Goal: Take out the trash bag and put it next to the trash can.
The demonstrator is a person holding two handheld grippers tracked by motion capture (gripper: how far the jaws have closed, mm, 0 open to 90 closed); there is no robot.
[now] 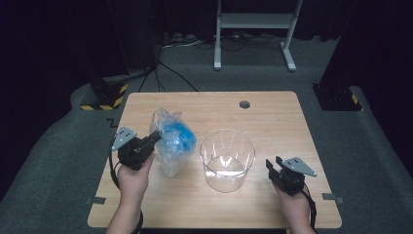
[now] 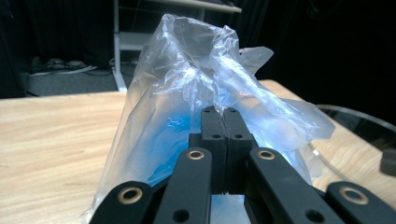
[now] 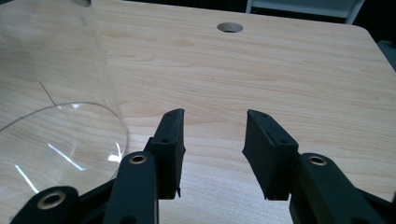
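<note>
A crumpled clear plastic bag [image 1: 171, 139] with something blue inside stands on the wooden table [image 1: 272, 112], left of centre. My left gripper [image 1: 155, 136] is shut on the bag's side; in the left gripper view the two jaws press together at the bag [image 2: 196, 79] with the film pinched between them. A clear round glass container [image 1: 227, 159] stands in the middle of the table, upright, nothing in it. My right gripper [image 1: 273, 163] rests open to the right of the container [image 3: 56, 93], jaws apart with bare table between them.
A round cable hole [image 1: 244, 104] sits near the table's far edge. Beyond the table are a white metal stand [image 1: 254, 22], floor cables, and black-and-yellow striped bases [image 1: 104, 100]. The table's right half is bare wood.
</note>
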